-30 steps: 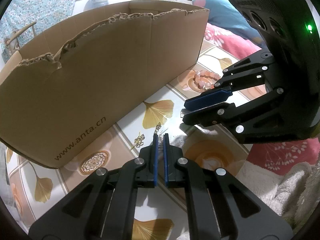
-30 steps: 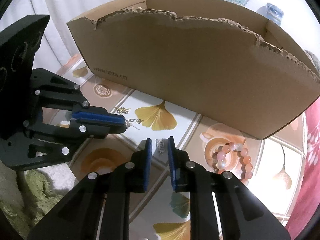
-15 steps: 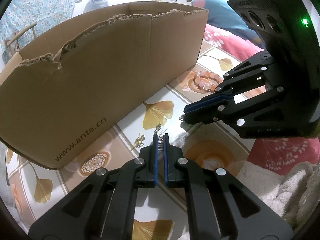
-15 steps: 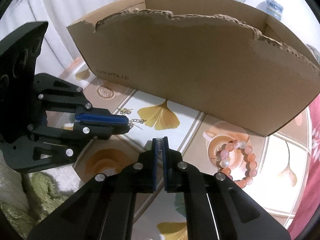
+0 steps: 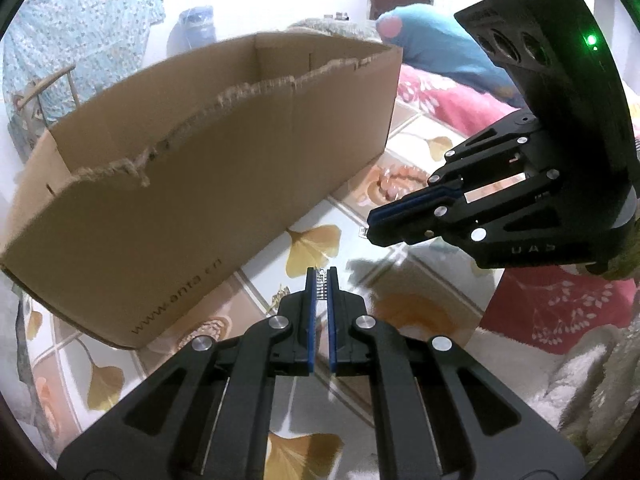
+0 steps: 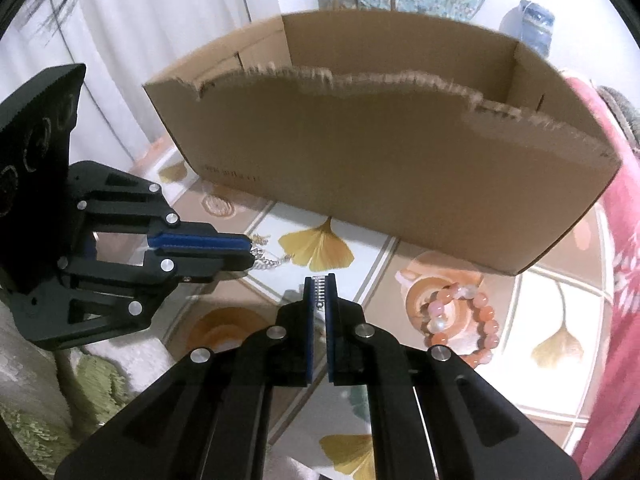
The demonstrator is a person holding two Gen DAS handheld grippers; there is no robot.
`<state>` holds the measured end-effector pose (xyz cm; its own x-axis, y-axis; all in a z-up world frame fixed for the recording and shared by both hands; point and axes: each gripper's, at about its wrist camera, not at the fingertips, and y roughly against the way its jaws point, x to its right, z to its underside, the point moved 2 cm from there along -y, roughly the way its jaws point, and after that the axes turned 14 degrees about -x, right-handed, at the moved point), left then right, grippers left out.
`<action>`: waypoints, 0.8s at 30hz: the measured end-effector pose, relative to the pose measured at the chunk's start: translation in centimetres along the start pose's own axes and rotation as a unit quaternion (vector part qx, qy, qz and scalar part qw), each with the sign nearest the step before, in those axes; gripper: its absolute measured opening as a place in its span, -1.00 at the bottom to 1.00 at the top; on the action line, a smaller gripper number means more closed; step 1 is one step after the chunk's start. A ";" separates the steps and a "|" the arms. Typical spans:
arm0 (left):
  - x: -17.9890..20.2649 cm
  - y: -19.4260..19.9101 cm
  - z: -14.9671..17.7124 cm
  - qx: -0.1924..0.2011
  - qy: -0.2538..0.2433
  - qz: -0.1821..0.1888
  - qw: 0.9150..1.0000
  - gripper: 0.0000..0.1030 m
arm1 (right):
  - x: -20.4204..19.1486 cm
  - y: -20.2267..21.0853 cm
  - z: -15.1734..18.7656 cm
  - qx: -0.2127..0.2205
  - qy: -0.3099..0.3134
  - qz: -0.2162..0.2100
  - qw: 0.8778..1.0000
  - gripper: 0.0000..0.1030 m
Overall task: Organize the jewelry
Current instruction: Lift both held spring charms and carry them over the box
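Note:
My left gripper (image 5: 321,274) is shut on a small silver rhinestone earring (image 5: 320,282), held just above the patterned cloth. From the right wrist view a thin silver chain (image 6: 269,262) hangs off the left gripper's (image 6: 250,251) tips. My right gripper (image 6: 319,280) is shut on a matching silver rhinestone piece (image 6: 319,294), lifted off the cloth; its tips (image 5: 370,233) hover to the right of the left gripper. A pink-orange bead bracelet (image 6: 460,320) lies on the cloth at the right, partly hidden behind the right gripper in the left wrist view. A small gold-coloured piece (image 5: 280,295) lies near the left fingers.
A large open cardboard box (image 6: 380,168) with a torn front rim stands just behind both grippers on the ginkgo-leaf cloth (image 6: 316,246). Red floral bedding (image 5: 552,312) and fluffy fabric (image 6: 88,380) border the work spot. A blue plush (image 5: 436,52) lies behind.
The right gripper's jaws closed on the silver piece that lay between them, and it rose slightly with it. The left gripper stayed shut on its earring.

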<state>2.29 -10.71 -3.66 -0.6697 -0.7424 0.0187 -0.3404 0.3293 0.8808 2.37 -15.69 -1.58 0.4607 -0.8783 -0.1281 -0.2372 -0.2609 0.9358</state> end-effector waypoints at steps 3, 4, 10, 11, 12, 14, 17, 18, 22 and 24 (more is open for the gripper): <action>0.1 1.4 -0.4 0.018 0.002 -0.003 1.000 -0.92 | 0.2 1.8 -0.1 0.021 0.004 0.006 1.000 -0.91; 0.0 1.8 -0.5 0.021 0.000 -0.004 1.000 -0.92 | 0.1 2.3 -0.1 0.028 0.006 0.008 1.000 -0.91; -0.8 6.2 -2.8 0.078 -0.001 0.001 0.997 -0.92 | -0.1 7.2 -1.0 0.090 0.030 0.015 0.995 -0.91; -1.1 7.1 -3.4 0.088 -0.001 0.003 0.996 -0.92 | -0.1 8.1 -1.3 0.100 0.035 0.015 0.994 -0.91; -1.3 7.8 -3.8 0.096 0.000 0.006 0.995 -0.92 | -0.1 9.2 -1.7 0.115 0.042 0.016 0.992 -0.91; -2.0 9.5 -4.9 0.120 0.002 0.004 0.993 -0.92 | -0.3 10.7 -2.8 0.134 0.054 0.019 0.989 -0.91; -3.1 11.2 -6.7 0.135 -0.001 -0.005 0.991 -0.92 | 0.0 12.0 -5.7 0.159 0.073 0.013 0.985 -0.91; -3.7 11.4 -7.3 0.133 -0.002 -0.007 0.991 -0.92 | 0.3 12.3 -6.5 0.160 0.077 0.007 0.984 -0.91; -6.7 9.7 -9.8 0.091 0.003 0.004 0.996 -0.92 | 2.9 10.7 -11.0 0.118 0.068 -0.045 0.990 -0.91; -8.6 7.5 -11.2 0.043 0.011 0.023 0.999 -0.92 | 4.8 8.4 -13.3 0.066 0.051 -0.084 0.993 -0.91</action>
<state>12.91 -8.35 8.04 -0.6710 -0.7382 0.0699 -0.3657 0.4115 0.8348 13.98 -16.76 10.04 0.5859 -0.7742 -0.2394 -0.2568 -0.4576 0.8513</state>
